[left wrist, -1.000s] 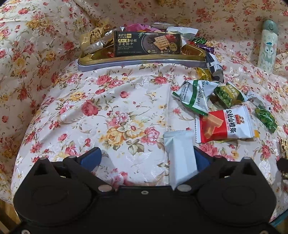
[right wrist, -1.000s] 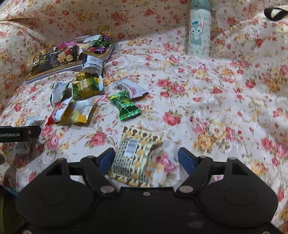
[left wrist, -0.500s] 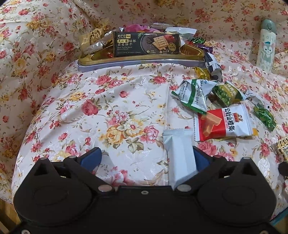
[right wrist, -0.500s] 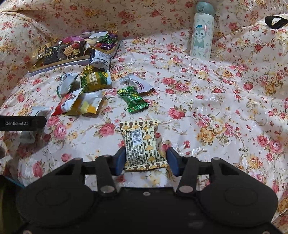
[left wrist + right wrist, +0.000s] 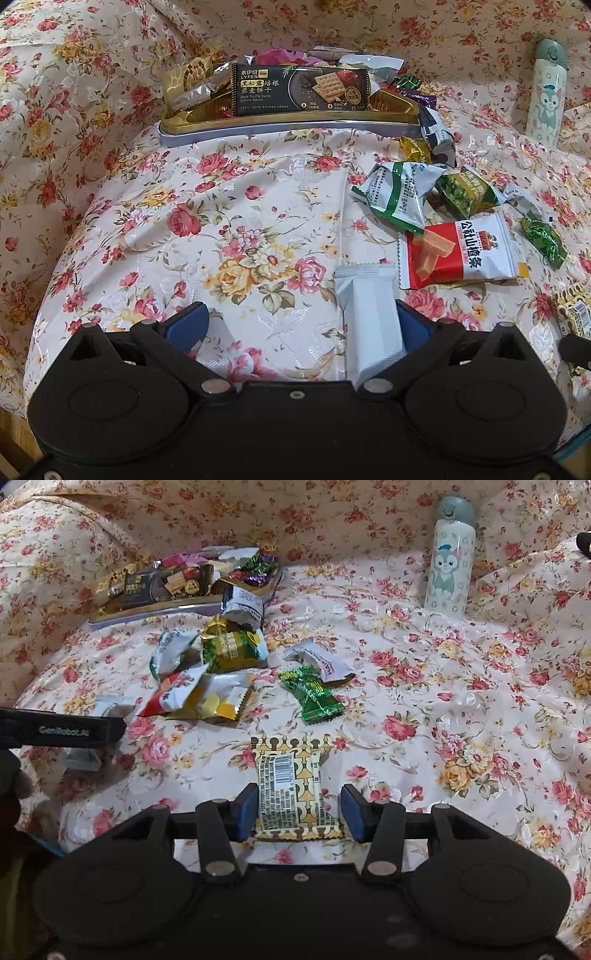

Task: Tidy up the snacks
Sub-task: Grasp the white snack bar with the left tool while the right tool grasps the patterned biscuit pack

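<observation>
- Left wrist view: the left tongs point(image 5: 301, 325) stand wide open, as they did a second ago. The pale grey packet point(image 5: 369, 321) lies on the flowered cloth point(image 5: 229, 221) at lower centre-right, against the inner face of the frame-right finger point(image 5: 412, 326); the frame-left finger is well apart from it. Nothing is gripped. The view has changed little over the last second.
- The gold tray point(image 5: 288, 118), upper centre, already carries the dark biscuit pack point(image 5: 301, 90) and other snacks. Loose packets, including the red-and-white packet point(image 5: 461, 251), lie at centre right, outside the tray.
- Hidden: the lower end of the grey packet lies behind the tong body; tray contents behind the biscuit pack cannot be made out.
- Right wrist view: the right tongs point(image 5: 299, 812) have narrowed from wide open a second ago and now flank the yellow patterned packet point(image 5: 291, 786) at lower centre. The frame-left pad touches it; a gap appears at the frame-right pad. Judgement: the grasp is close but not complete.
- Hidden: the packet's near edge meets the tong body. The left tool point(image 5: 62, 731) covers part of the grey packet at the left edge.
</observation>
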### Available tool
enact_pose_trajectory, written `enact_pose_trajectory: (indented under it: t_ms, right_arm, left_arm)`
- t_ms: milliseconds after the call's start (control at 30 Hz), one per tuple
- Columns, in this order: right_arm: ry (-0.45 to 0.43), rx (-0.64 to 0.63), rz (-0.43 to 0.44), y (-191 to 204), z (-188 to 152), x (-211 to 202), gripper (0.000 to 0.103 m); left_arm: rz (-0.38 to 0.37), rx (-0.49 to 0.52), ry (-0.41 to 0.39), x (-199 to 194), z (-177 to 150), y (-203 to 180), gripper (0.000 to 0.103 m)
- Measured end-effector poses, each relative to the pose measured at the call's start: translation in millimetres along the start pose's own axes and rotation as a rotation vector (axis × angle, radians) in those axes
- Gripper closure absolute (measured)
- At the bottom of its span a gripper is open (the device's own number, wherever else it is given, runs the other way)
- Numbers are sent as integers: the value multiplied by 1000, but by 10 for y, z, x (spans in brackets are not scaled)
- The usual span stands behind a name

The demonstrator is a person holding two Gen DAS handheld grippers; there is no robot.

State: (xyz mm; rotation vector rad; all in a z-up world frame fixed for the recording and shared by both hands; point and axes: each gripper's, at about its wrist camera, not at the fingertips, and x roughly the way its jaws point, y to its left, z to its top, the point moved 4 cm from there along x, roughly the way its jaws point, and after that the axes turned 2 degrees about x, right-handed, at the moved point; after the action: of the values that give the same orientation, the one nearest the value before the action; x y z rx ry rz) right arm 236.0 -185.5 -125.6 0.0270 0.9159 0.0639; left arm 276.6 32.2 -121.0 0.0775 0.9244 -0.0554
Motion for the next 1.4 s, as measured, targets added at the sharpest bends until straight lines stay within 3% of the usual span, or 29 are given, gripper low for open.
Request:
enact_pose_trajectory:
  t_ms: [100,367,767,967,1067,1400]
  right_arm:
    - [0,8,10,12,47,20,43]
    - [-16,-38,-28,147,53,91,43]
    - [-33,-56,-23,156,12,63,50]
    - [-27,-33,-7,134,12,19,65]
    - [-25,-10,0,92,-8,-2,65]
    - [-46,-24,-2,70,-49,5,65]
  left_arm:
    - [1,-2,1,-1,3,0,1]
    - [-2,-2,6,-13,12,-9,4]
    - [-24,28,7,-118,44,-158,37]
    - [-71,23,26,-177,59,-200,53]
    - [-117,3,41,-204,50,-217,54]
    - [-83,49,31,-150,73,-323,53]
